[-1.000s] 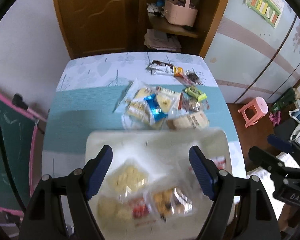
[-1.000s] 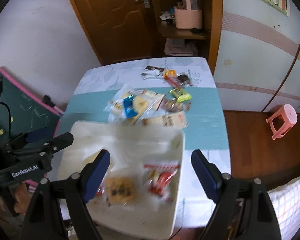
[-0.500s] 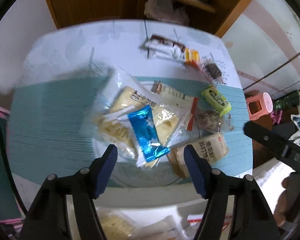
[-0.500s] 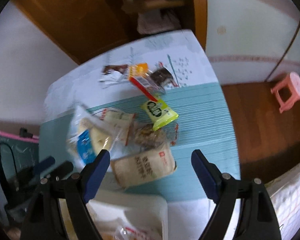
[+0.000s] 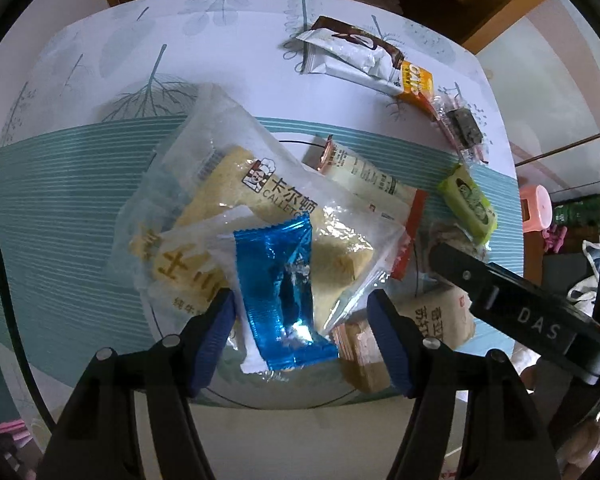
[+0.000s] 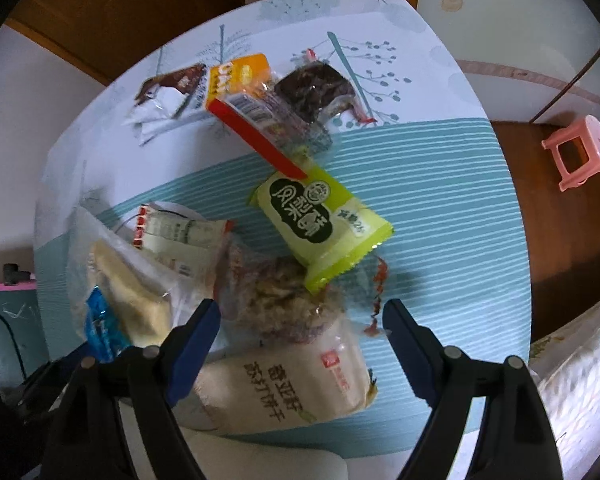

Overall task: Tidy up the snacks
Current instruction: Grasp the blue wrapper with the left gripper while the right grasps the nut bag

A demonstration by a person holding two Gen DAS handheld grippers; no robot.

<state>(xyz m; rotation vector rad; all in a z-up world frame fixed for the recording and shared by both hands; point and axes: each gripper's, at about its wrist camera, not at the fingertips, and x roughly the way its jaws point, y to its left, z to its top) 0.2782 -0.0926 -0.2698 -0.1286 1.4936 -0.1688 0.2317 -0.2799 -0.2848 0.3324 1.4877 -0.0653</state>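
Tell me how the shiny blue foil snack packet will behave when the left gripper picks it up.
The shiny blue foil snack packet looks crinkled and thin, so probably light and floppy. Its glossy film may slip between the pads. It lies on clear wrappers, which might shift with it.

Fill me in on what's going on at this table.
A person with a gripper in each hand is sorting snacks piled on a table. The left gripper, jaws just narrowed but not pressing on anything, points down over a blue foil packet lying on clear bags of cake. The right gripper is open above a beige cracker packet and a clear-wrapped brown snack. Nothing is gripped yet.
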